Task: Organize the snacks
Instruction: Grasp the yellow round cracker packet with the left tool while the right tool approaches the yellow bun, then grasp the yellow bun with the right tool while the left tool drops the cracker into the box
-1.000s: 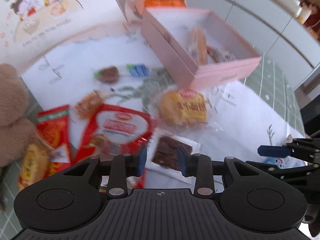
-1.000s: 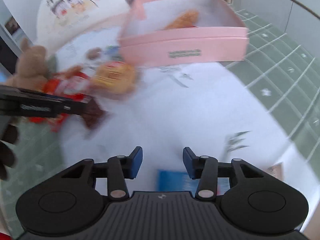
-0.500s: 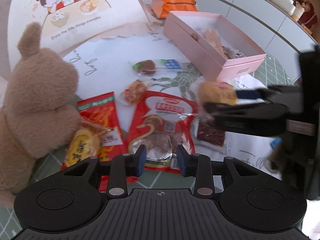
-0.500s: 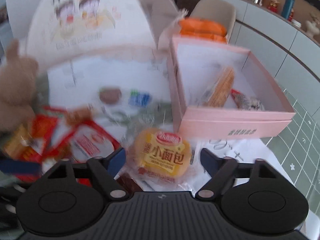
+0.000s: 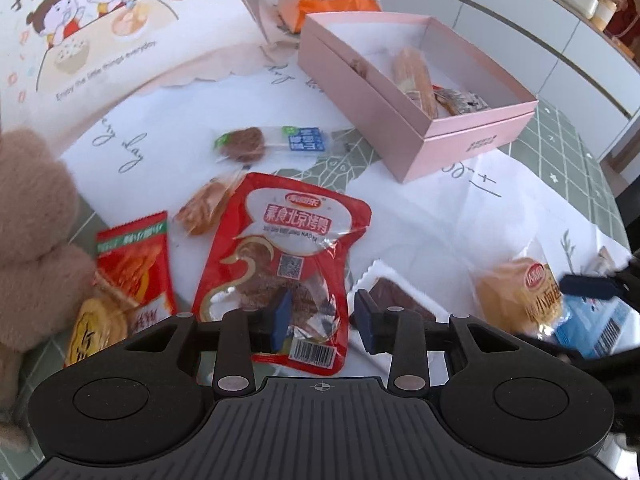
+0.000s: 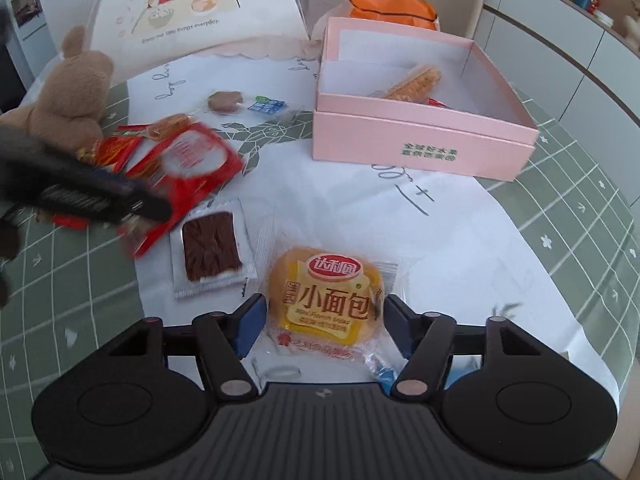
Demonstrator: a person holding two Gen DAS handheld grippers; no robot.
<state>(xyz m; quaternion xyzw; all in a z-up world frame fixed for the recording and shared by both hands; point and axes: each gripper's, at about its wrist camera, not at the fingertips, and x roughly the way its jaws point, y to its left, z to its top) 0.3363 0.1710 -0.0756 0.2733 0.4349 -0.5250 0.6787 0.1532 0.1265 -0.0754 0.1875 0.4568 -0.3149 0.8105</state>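
The right gripper (image 6: 323,330) sits low over the desk (image 6: 560,248) with its jaws wide apart, one on each side of the small bread packet (image 6: 326,300). The blue pads stand just beside the wrapper and do not yet press it. The step in hand seems to be the grasp of this packet, to bring it to the pink box (image 6: 424,144), which stands open further back with a long snack already inside.

To do it well, the jaws should close slowly on the round body of the bread, not on the loose wrapper edge, because thin film may slip out. The bread is soft, so a light squeeze is probably enough. A blue sachet (image 5: 596,324) lies just beside the packet and should not be pinched together with it.

The left gripper (image 5: 322,322) hovers over the lower end of the red pouch (image 5: 280,268), its jaws apart by a small gap and holding nothing. The dark bar packet (image 6: 210,250) lies between the pouch and the bread, so the lift should go straight up before it turns toward the box.
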